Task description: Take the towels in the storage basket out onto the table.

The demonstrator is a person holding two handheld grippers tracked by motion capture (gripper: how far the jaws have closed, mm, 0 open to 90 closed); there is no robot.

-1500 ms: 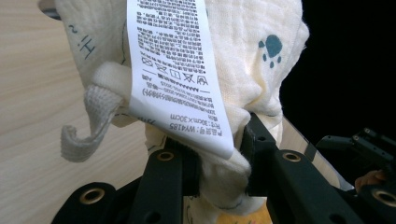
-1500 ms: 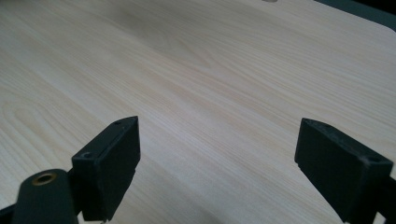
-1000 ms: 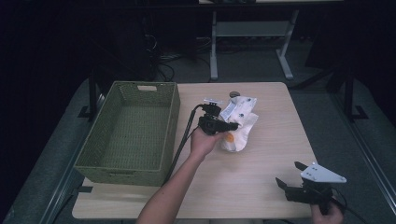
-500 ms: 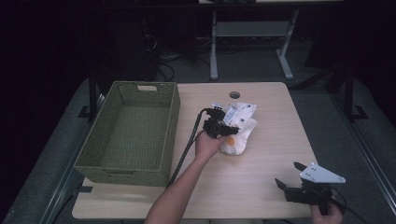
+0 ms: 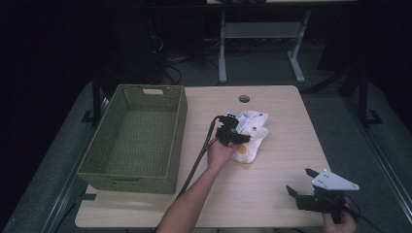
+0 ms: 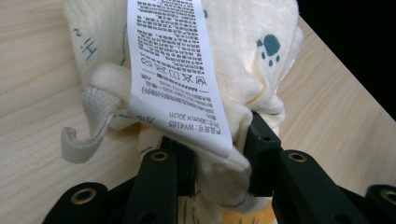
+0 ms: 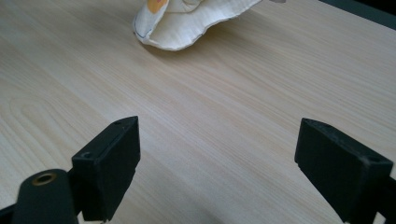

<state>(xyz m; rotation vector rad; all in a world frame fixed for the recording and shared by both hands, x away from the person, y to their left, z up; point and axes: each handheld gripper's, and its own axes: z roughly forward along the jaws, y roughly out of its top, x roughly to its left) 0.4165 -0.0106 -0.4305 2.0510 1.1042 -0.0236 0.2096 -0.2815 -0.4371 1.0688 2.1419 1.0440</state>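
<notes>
A cream cloth (image 5: 253, 130) with small prints lies crumpled at the middle of the wooden table (image 5: 272, 194). My left gripper (image 5: 233, 134) rests on the cloth's left side and is shut on a bunched fold of it. In the left gripper view the cloth (image 6: 252, 60) bulges up between the two black jaws, and a white care label (image 6: 173, 70) hangs over the fold. My right gripper (image 5: 301, 182) hovers near the table's front right corner, open and holding nothing. In the right gripper view the jaws (image 7: 219, 158) stand wide apart over bare wood, with the cloth's edge (image 7: 187, 18) farther off.
A green wicker basket (image 5: 180, 124) with nothing inside stands on the left part of the table, close to the left gripper's cable (image 5: 199, 158). A round cable hole (image 5: 244, 99) sits near the far edge. Dark floor and a desk frame lie beyond.
My left gripper has shifted slightly to the right and nearer on the cloth, drawing the fabric together. The right gripper has stayed where it was.
</notes>
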